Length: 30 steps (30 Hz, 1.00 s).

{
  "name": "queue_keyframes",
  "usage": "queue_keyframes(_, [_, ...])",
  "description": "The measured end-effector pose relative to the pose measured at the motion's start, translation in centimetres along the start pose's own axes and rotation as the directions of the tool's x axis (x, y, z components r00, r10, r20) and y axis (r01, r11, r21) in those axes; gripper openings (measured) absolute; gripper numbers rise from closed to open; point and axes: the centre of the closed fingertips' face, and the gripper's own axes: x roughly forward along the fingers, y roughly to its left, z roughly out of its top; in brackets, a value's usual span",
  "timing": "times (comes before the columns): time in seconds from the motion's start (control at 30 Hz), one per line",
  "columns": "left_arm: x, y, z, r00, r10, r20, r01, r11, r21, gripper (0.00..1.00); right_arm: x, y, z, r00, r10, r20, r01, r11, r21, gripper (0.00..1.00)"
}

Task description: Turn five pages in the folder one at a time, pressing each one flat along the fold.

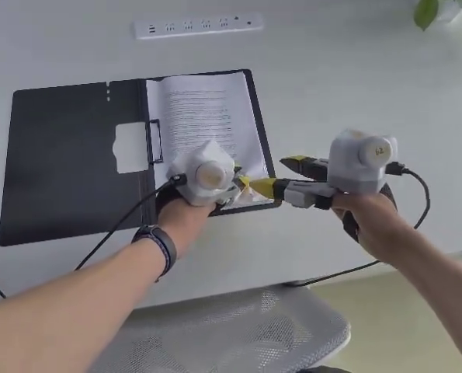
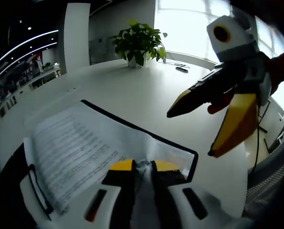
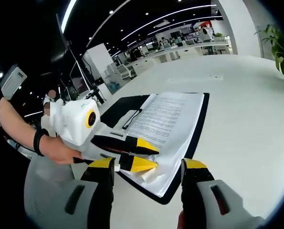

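Note:
The black folder (image 1: 67, 155) lies open on the white table, its left cover bare, with a stack of printed pages (image 1: 203, 109) clipped on its right half. My left gripper (image 1: 238, 185) sits at the stack's near right corner. In the left gripper view its yellow-tipped jaws (image 2: 142, 166) are shut on the slightly lifted, crumpled corner of the top page (image 2: 79, 143). My right gripper (image 1: 268, 172) hovers just right of that corner, jaws wide apart and holding nothing (image 3: 147, 164). The right gripper view shows the left gripper (image 3: 155, 157) pinching the page corner.
A white power strip (image 1: 198, 26) lies at the back of the table, and a potted plant (image 2: 139, 43) stands at its far right. Black cables trail from both grippers. A mesh chair (image 1: 238, 326) sits below the table's near edge.

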Motion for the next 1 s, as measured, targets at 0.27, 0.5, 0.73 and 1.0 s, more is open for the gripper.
queue_keyframes(0.27, [-0.1, 0.0, 0.0, 1.0, 0.001, 0.001, -0.001, 1.0, -0.002, 0.13, 1.6, 0.2, 0.5, 0.9995, 0.032, 0.001, -0.032, 0.998, 0.046, 0.51])
queue_keyframes(0.5, [-0.1, 0.0, 0.0, 1.0, 0.003, 0.003, -0.003, 1.0, -0.008, 0.13, 2.3, -0.6, 0.5, 0.9993, 0.037, 0.002, -0.037, 0.995, 0.097, 0.5])
queue_keyframes(0.73, [-0.1, 0.0, 0.0, 1.0, 0.005, 0.004, -0.005, 1.0, -0.011, 0.13, 2.6, -0.9, 0.3, 0.9988, 0.048, 0.011, -0.049, 0.99, 0.134, 0.46])
queue_keyframes(1.0, [0.0, 0.0, 0.0, 1.0, 0.005, 0.004, -0.005, 1.0, -0.013, 0.13, 2.9, -1.5, 0.5, 0.9978, 0.051, 0.042, -0.058, 0.975, 0.213, 0.35])
